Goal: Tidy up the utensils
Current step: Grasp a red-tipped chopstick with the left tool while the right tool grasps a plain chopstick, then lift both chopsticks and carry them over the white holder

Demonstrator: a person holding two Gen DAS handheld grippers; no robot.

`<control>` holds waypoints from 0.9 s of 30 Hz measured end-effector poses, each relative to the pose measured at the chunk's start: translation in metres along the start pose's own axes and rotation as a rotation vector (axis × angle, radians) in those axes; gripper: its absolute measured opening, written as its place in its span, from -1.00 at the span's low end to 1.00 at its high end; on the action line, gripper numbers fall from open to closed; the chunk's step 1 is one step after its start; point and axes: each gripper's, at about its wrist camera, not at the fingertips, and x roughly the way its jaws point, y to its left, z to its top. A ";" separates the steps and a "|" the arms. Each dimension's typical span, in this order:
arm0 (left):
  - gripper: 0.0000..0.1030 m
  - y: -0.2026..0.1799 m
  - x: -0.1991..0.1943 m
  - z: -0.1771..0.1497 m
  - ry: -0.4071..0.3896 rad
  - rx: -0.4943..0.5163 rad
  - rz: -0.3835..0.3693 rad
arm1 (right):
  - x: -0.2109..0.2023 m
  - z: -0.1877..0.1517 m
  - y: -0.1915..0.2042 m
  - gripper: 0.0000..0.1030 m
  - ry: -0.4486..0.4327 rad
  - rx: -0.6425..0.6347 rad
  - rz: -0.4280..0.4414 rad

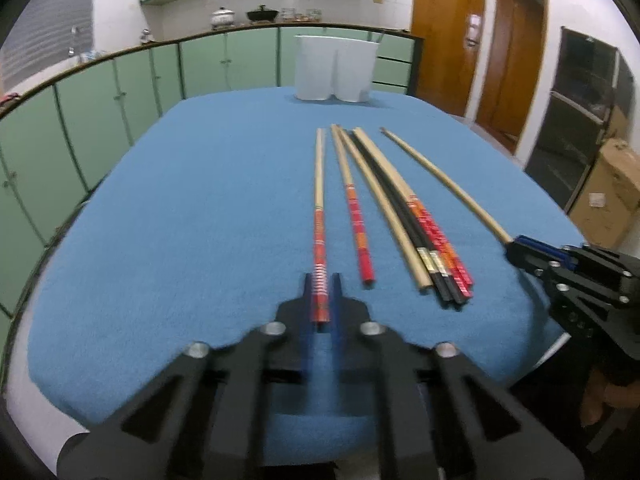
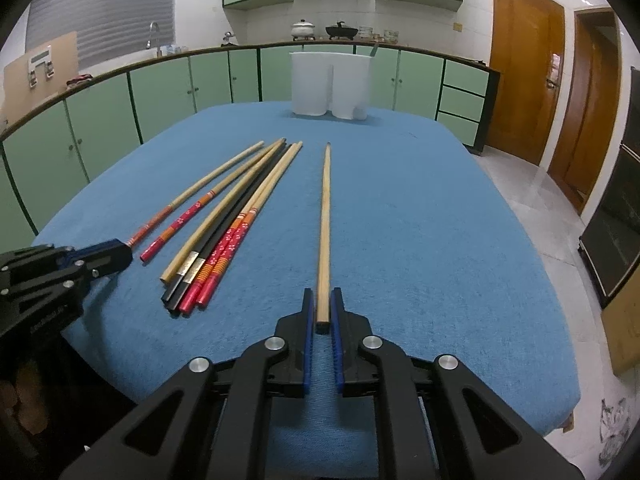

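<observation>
Several chopsticks lie on a blue cloth table. My left gripper is shut on a red-patterned chopstick, at its handle end. My right gripper is shut on a plain wooden chopstick at its thick end; it also shows in the left wrist view. Between them lie another red-patterned chopstick and a bundle of wooden, black and red chopsticks. A white two-part utensil holder stands at the table's far edge, also in the right wrist view.
Green cabinets with a countertop curve along the left and back. Wooden doors and a dark cabinet are to the right. A cardboard box stands on the floor at the right.
</observation>
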 end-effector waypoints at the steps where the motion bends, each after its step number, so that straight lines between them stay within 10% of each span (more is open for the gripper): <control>1: -0.90 -0.001 -0.001 0.000 -0.003 -0.001 -0.016 | 0.000 0.000 0.000 -0.84 0.000 -0.001 0.001; 27: -0.90 0.008 -0.114 0.084 -0.173 -0.048 -0.036 | -0.119 0.104 -0.017 -0.87 -0.160 0.037 0.058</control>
